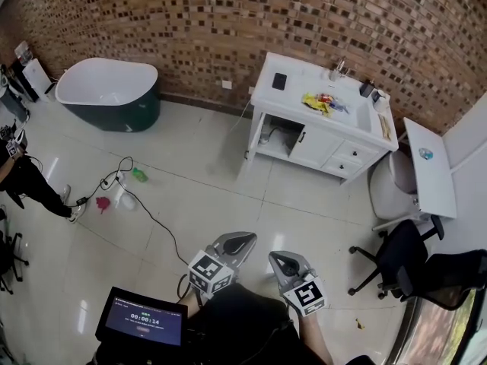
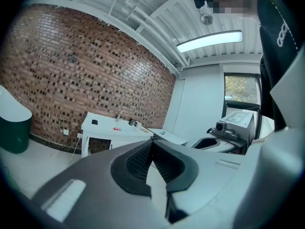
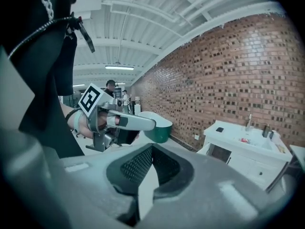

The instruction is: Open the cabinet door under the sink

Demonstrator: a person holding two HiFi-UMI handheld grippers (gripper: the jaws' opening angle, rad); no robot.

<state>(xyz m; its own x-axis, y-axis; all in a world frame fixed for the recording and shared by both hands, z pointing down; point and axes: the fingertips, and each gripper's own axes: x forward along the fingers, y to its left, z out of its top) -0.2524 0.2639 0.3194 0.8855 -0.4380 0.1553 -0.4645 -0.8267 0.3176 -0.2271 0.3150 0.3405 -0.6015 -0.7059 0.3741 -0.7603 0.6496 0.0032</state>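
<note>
The left gripper (image 1: 242,242) and right gripper (image 1: 275,260) are both holding their jaws closed on nothing, well apart from the sink cabinet (image 1: 335,162). Its door (image 1: 316,144) is sitting under the front edge of the counter (image 1: 300,90), beside a dark opening. The clutter (image 1: 319,101) on the counter is showing too small to identify.

The white cabinet (image 1: 329,157) stands far ahead of me, against the brick wall (image 1: 228,21). Its door (image 1: 316,146), with a dark handle (image 1: 302,136), looks shut, right of a dark open bay (image 1: 277,134).
</note>
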